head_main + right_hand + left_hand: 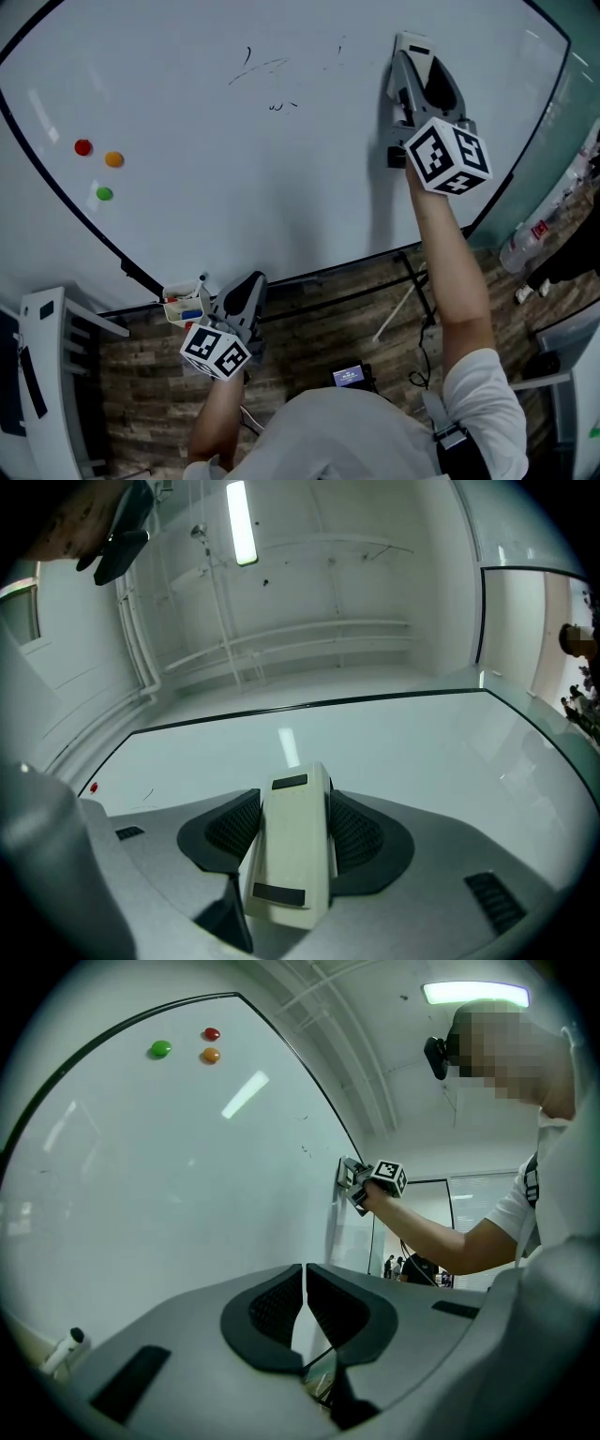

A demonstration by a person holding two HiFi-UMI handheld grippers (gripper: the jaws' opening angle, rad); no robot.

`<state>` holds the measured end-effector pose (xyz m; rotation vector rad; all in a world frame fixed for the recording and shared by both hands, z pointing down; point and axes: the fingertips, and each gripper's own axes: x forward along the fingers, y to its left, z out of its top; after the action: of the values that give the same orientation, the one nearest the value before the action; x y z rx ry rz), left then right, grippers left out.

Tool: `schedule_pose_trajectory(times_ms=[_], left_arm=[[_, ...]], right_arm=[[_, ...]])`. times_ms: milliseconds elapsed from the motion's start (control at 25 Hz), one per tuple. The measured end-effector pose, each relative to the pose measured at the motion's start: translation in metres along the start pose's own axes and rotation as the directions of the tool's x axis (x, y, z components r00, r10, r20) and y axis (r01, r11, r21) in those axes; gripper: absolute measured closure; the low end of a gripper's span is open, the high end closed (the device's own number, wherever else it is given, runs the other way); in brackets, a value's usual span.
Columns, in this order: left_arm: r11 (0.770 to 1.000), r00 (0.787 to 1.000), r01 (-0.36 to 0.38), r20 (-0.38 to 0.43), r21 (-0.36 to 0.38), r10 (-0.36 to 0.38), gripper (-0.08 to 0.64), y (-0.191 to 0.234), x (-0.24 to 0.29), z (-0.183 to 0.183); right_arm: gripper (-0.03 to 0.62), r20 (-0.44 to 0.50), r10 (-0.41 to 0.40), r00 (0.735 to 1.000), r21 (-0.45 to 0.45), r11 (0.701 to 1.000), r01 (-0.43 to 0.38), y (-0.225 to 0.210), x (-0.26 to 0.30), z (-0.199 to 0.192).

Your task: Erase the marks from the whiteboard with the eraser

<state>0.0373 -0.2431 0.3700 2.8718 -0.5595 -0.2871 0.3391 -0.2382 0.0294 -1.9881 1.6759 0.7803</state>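
Big and white, the whiteboard (281, 197) fills most of your head view, with a thin black edge all around it. Below it you can see a brown wood floor (309, 328).

Your right gripper (412, 67) is up high, at the right side of the board. Its jaws pinch the eraser (291, 855) from both sides. The eraser is a pale, long block with two dark strips on its back. In the head view it sits flat against the board.

The marks (251, 64) are thin black scribbles near the top middle of the board. A smaller scribble (281, 105) sits just under them. They are off to the left of the eraser, not touching it.

Your left gripper (246, 286) hangs low, by the bottom edge of the board. Its jaws are pressed together and nothing is between them. Just beside it is a small tray (180, 305) with markers in it.

Three round magnets sit on the left part of the board: a red magnet (83, 147), an orange magnet (113, 159) and a green magnet (104, 194). They are close to each other and well apart from the marks.
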Motion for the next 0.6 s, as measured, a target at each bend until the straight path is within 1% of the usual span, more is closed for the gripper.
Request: schedule_pose_trajectory(times_ms=[280,480,600], left_arm=[[1.0,1.0,0.017,0.001,0.006,-0.017,0.551,0.001,-0.008,0.0],[1.0,1.0,-0.013,0.004,-0.004,0.013,0.551,0.006,-0.014,0.005],[1.0,1.0,-0.003,0.006,0.005,0.003,0.551,0.008,-0.019,0.005]], right_arm=[[0.342,0.001,0.035,0.999,0.012,0.999,-0.035,0.03,0.002,-0.002],[0.342,0.002,0.054,0.999,0.03,0.998,-0.054,0.048,0.004,-0.006],[0.342,0.002,0.067,0.998,0.04,0.997,-0.067,0.061,0.005,-0.007]])
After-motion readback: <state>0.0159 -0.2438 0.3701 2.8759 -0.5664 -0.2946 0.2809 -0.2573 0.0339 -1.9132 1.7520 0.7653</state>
